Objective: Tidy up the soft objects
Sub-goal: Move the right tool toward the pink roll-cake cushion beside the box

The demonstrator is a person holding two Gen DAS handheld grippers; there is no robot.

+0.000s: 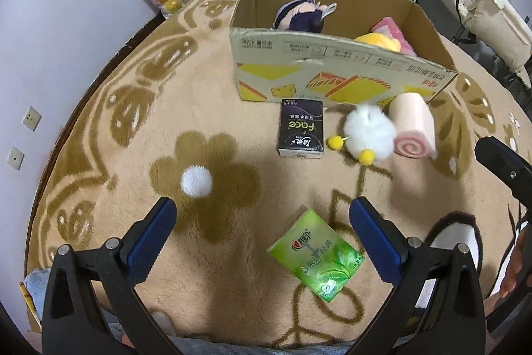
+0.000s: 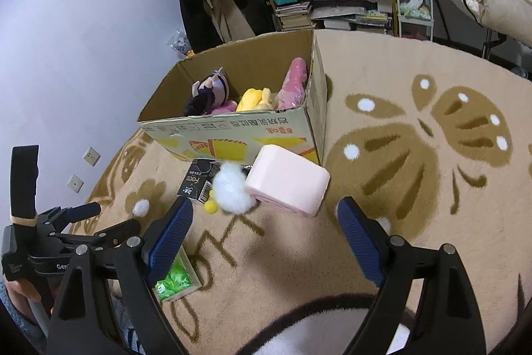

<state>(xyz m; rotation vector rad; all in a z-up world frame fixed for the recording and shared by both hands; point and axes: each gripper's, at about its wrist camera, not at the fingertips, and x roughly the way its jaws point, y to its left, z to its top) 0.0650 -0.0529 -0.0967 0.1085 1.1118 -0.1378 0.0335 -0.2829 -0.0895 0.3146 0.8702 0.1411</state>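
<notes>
A corrugated cardboard box (image 1: 335, 69) with printed yellow panels stands open on a plush beige rug (image 1: 206, 108) woven with brown flowers and butterflies. Inside the box lie a dark-haired plush doll (image 1: 304, 15), a yellow plush (image 1: 379, 41) and a pink soft toy (image 1: 392, 29). Just in front of the box's near wall sit a glossy black tissue pack (image 1: 301, 128), a fluffy white pom-pom toy (image 1: 367, 132) with small yellow balls, and a smooth pink swirl-roll cushion (image 1: 414, 130), the last two touching. Farther out from the box, a crinkly green tissue pack (image 1: 317, 258) lies flat.

The left gripper (image 1: 262, 238) is spread wide and empty, its ribbed blue pads either side of the green pack's near space, the pack closer to its right finger. The right gripper (image 2: 264, 238) is also spread wide and empty, aimed at the pink cushion (image 2: 287, 185) near its fingertips, not touching.
</notes>
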